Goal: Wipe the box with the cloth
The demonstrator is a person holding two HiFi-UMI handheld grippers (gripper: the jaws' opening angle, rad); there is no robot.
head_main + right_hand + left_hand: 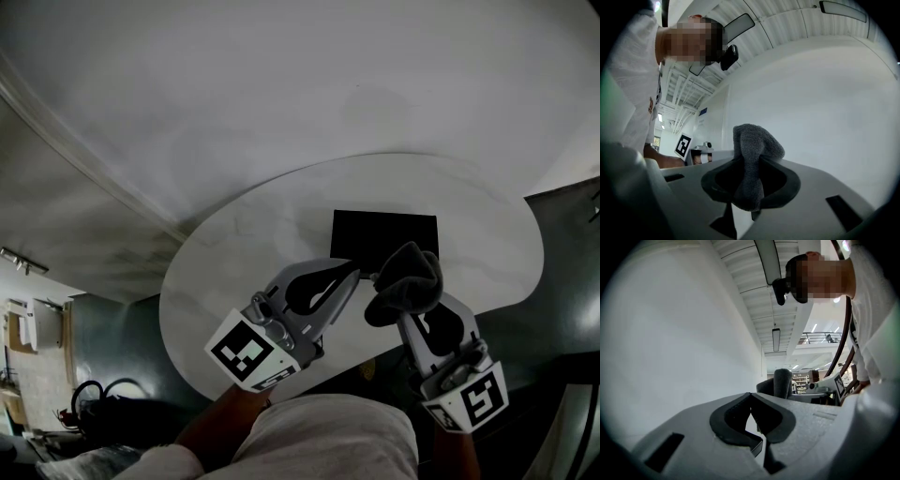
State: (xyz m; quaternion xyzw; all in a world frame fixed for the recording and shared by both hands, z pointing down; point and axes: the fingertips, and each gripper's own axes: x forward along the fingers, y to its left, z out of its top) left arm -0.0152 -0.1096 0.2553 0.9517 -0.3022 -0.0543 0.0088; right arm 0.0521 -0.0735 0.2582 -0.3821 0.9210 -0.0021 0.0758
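A flat black box [384, 234] lies on the round white table [234, 244], just beyond both grippers. My right gripper [398, 292] is shut on a dark grey cloth [406, 281], which bunches up above its jaws and hangs over the box's near edge. In the right gripper view the cloth [752, 154] is pinched between the jaws and sticks out above and below them. My left gripper [354, 270] is shut with nothing between its fingers, its tips near the box's near left corner. The left gripper view shows the jaws [751, 398] meeting tip to tip, with the cloth [783, 383] to the right.
The table's near edge [309, 380] curves just under the grippers. Dark floor lies to the right [562, 281], and cables and clutter sit at the lower left [103, 398]. A white wall [281, 84] rises behind the table.
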